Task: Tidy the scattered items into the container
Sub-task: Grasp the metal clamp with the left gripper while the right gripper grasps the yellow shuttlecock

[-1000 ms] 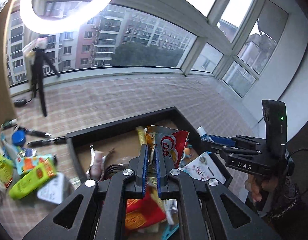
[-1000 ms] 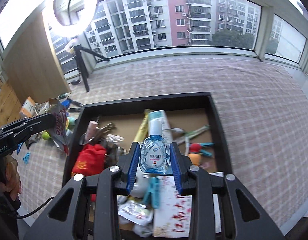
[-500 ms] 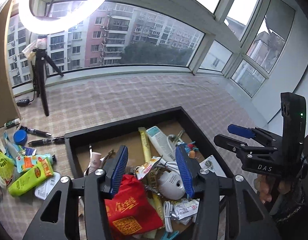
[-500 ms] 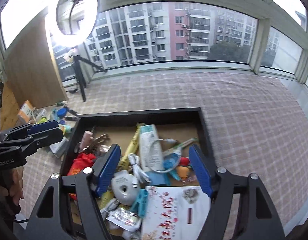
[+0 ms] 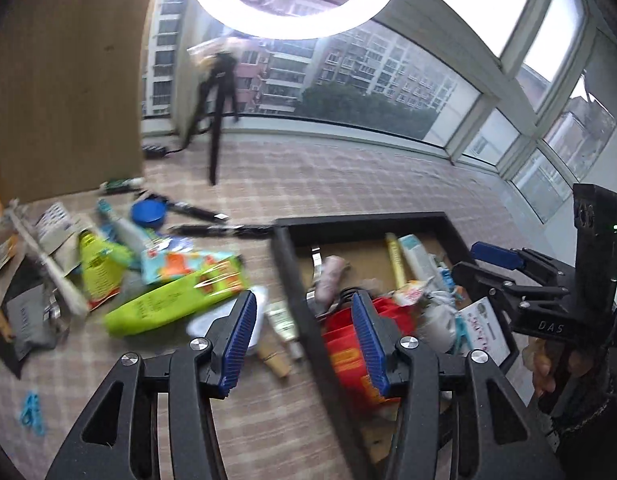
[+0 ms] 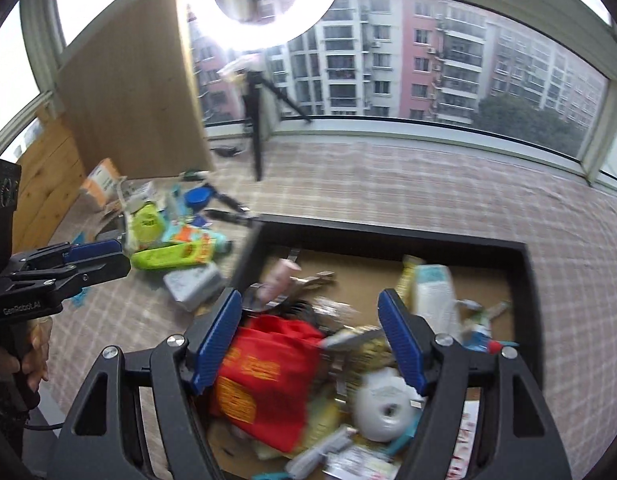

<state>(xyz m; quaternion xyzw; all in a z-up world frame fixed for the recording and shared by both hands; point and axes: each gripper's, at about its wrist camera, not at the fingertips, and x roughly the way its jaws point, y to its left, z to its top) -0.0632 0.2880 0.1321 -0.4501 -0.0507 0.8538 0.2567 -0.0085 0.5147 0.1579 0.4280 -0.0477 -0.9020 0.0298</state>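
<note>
The black tray (image 5: 284, 248) holds a red bag (image 5: 348, 344), a white tube (image 6: 432, 292), a white round case (image 6: 384, 404) and several small items. My left gripper (image 5: 303, 304) is open and empty, straddling the tray's left wall above a small tube (image 5: 280, 320). To its left lie a lime-green packet (image 5: 176, 304), a colourful pouch (image 5: 188, 260), a blue lid (image 5: 148, 212) and black pens (image 5: 212, 230). Open and empty as well, my right gripper (image 6: 308, 300) hangs over the red bag (image 6: 264, 360) in the tray (image 6: 388, 240). Each gripper shows in the other's view: the right gripper (image 5: 478, 262), the left gripper (image 6: 120, 258).
A checked cloth covers the table. A ring light on a black tripod (image 5: 216, 120) stands at the back, beside a wooden panel (image 5: 60, 80). A grey pouch (image 5: 24, 320) and a blue clip (image 5: 30, 408) lie at the far left. A hand (image 6: 32, 356) holds the left gripper's handle.
Both grippers opened: the left let go of a snack packet, the right of a small clear bottle, over the tray. Both then swung left, towards the scattered pile.
</note>
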